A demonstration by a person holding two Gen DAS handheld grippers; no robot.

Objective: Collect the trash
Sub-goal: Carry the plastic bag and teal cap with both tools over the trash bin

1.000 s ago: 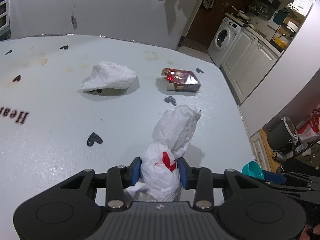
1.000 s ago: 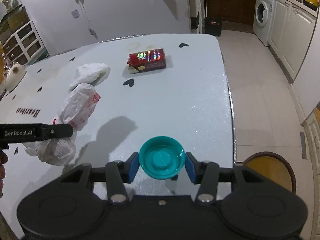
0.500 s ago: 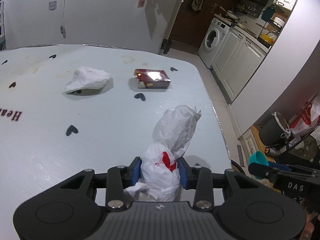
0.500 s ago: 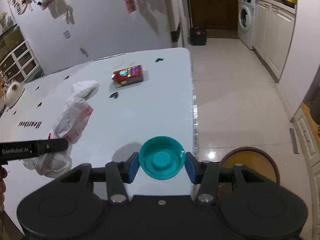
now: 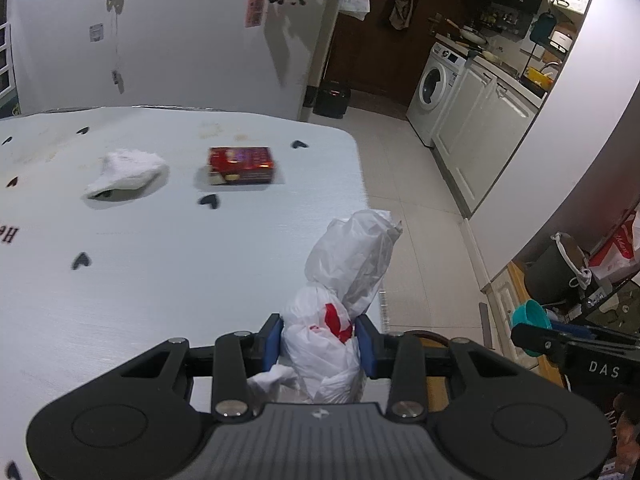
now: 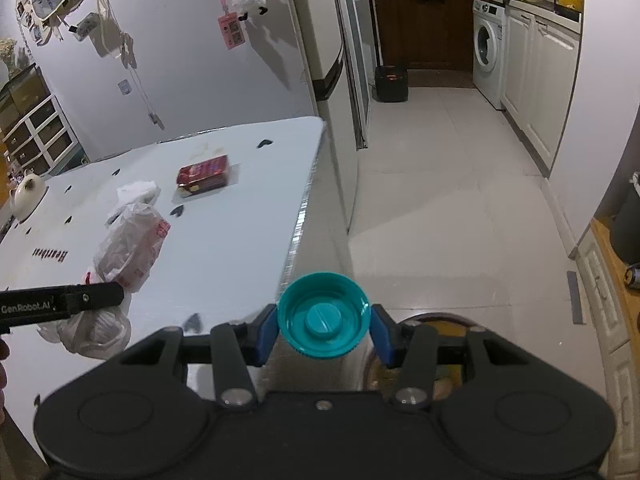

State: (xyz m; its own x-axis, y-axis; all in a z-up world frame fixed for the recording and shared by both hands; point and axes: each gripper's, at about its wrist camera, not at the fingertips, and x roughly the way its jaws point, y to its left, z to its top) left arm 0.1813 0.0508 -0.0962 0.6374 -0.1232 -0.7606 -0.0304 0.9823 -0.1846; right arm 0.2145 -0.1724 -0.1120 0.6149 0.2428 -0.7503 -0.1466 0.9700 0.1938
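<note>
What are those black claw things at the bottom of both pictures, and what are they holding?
They are grabbing tools, not a robot: a person holds one in each hand, each with a camera looking along its two blue-tipped fingers. The left hand-held gripper is shut on a knotted white plastic bag with red print. The right hand-held gripper is shut on a round teal plastic lid, out past the table's edge, above a round brownish bin. On the pale tablecloth with black hearts lie a crumpled white tissue and a shiny red box. A white teapot shows in the right picture.
</note>
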